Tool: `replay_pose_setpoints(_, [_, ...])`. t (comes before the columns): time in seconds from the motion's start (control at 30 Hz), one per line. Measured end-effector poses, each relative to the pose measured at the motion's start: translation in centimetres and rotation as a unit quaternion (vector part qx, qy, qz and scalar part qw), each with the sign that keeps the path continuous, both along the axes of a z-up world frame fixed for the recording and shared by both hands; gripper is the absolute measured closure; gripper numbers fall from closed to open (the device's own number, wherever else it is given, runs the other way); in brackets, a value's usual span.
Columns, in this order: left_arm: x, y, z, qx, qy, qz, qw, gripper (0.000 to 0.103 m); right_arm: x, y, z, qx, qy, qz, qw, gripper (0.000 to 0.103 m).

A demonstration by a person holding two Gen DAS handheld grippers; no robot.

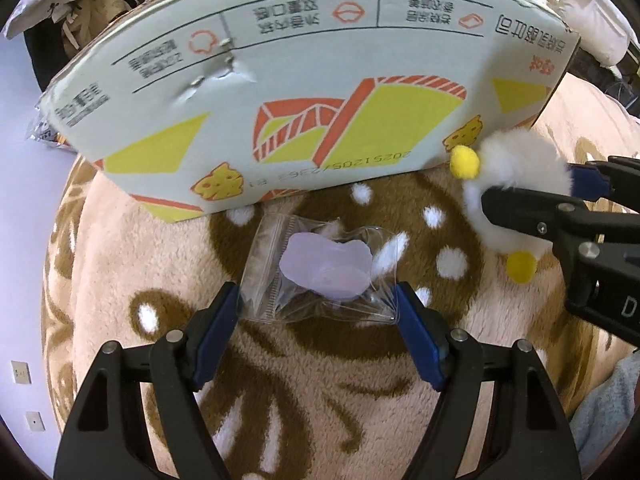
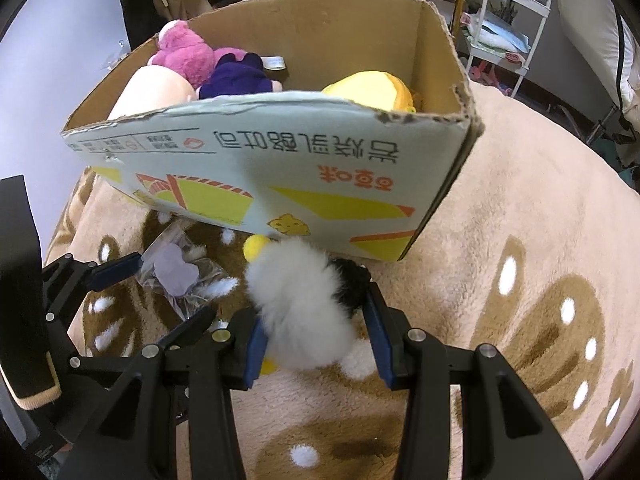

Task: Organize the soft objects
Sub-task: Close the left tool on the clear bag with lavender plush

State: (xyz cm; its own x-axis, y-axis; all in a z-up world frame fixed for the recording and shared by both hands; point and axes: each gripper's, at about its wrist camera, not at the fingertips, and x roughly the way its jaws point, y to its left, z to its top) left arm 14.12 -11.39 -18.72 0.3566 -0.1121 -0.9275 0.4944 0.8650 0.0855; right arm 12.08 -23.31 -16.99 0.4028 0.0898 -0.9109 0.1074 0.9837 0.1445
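Two claws in play here. The left claw point(image 1: 318, 306) has its blue pads against the two side edges of one clear zip bag point(image 1: 316, 268) with a pale purple cutout inside, so it's pinching that bag between its tips. The right claw point(image 2: 316, 350) is clamped on one fluffy white toy point(image 2: 300, 304), which has a black patch on the side by its right pad and yellow pompoms: two show in the left wrist view, one near the box and one lower down by the claw's arm.

One cardboard box point(image 2: 444, 60) stands straight ahead of both claws, open at the top, its printed front wall just past the fingertips. The white toy sits right up against the bottom of that wall. Inside the box I count four plush things: one pink point(image 2: 184, 54), one dark purple point(image 2: 238, 76), one peach point(image 2: 156, 92), one yellow point(image 2: 372, 88).

Everything sits on a tan blanket point(image 2: 520, 184) with brown patches and white dots; can't tell what's under it.

Room-wise: the two claws are close together, the left one's tip just beside the white toy in the right wrist view. To the right of the right claw the blanket is wide open up to its edge. To the left of the left claw the blanket edge drops off to pale floor. The box's top rim is ragged at the near right corner.
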Motion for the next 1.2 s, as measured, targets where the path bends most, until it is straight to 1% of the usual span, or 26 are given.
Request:
replay_pose_setpoints(0.17, [-0.6, 0.5, 1.0, -0.004, -0.008, 0.016, 0.9998, 0.027, -0.6, 0.1, 0.6, 0.000, 0.002, -0.007, 1.000, 0.056])
replay_pose_setpoints(0.37, [-1.9, 1.8, 3.3, -0.012, -0.039, 0.035, 0.9985, 0.027, -1.4, -0.8, 1.8, 0.015, -0.011, -0.020, 1.000, 0.056])
replay_pose_setpoints(0.63, [-4.5, 2.9, 7.3, -0.026, -0.101, 0.056, 0.9930, 0.027, -2.6, -1.6, 3.8, 0.026, -0.032, -0.032, 0.999, 0.056])
replay_pose_setpoints(0.73, [-4.7, 3.0, 9.7, -0.027, -0.136, 0.050, 0.9891, 0.027, -3.2, -1.9, 5.3, 0.029, -0.052, -0.035, 0.998, 0.056])
replay_pose_setpoints(0.77, [-4.5, 2.8, 10.6, -0.027, -0.148, 0.046, 0.9875, 0.037, -3.4, -2.0, 6.0, 0.029, -0.061, -0.038, 0.997, 0.056])
replay_pose_setpoints(0.8, [-4.5, 2.9, 11.4, -0.029, -0.158, 0.043, 0.9860, 0.040, -3.8, -2.0, 6.8, 0.028, -0.072, -0.039, 0.996, 0.056])
replay_pose_setpoints(0.87, [-4.3, 3.3, 12.8, -0.049, -0.169, 0.041, 0.9835, 0.040, -4.3, -2.0, 8.3, 0.025, -0.096, -0.041, 0.994, 0.056])
replay_pose_setpoints(0.9, [-4.2, 3.5, 13.3, -0.059, -0.170, 0.039, 0.9829, 0.040, -4.5, -1.9, 8.9, 0.024, -0.105, -0.040, 0.993, 0.056])
replay_pose_setpoints(0.93, [-4.0, 3.6, 13.4, -0.063, -0.161, 0.035, 0.9843, 0.040, -4.6, -1.9, 9.4, 0.024, -0.112, -0.039, 0.993, 0.056])
replay_pose_setpoints(0.97, [-3.6, 3.7, 13.2, -0.062, -0.153, 0.031, 0.9858, 0.040, -4.7, -1.9, 9.9, 0.027, -0.120, -0.037, 0.992, 0.056])
replay_pose_setpoints(1.03, [-2.8, 4.0, 12.4, -0.056, -0.146, 0.039, 0.9869, 0.040, -4.7, -1.9, 10.1, 0.030, -0.124, -0.036, 0.991, 0.056])
replay_pose_setpoints(1.07, [-2.4, 4.1, 11.9, -0.051, -0.134, 0.045, 0.9887, 0.040, -4.6, -1.8, 10.0, 0.031, -0.123, -0.035, 0.991, 0.056])
replay_pose_setpoints(1.17, [-1.1, 4.6, 9.2, -0.055, -0.070, 0.060, 0.9942, 0.040, -4.3, -1.8, 9.4, 0.034, -0.112, -0.033, 0.993, 0.056])
replay_pose_setpoints(1.2, [-0.8, 4.7, 8.5, -0.054, -0.057, 0.064, 0.9949, 0.040, -4.3, -1.8, 9.2, 0.038, -0.108, -0.033, 0.993, 0.056])
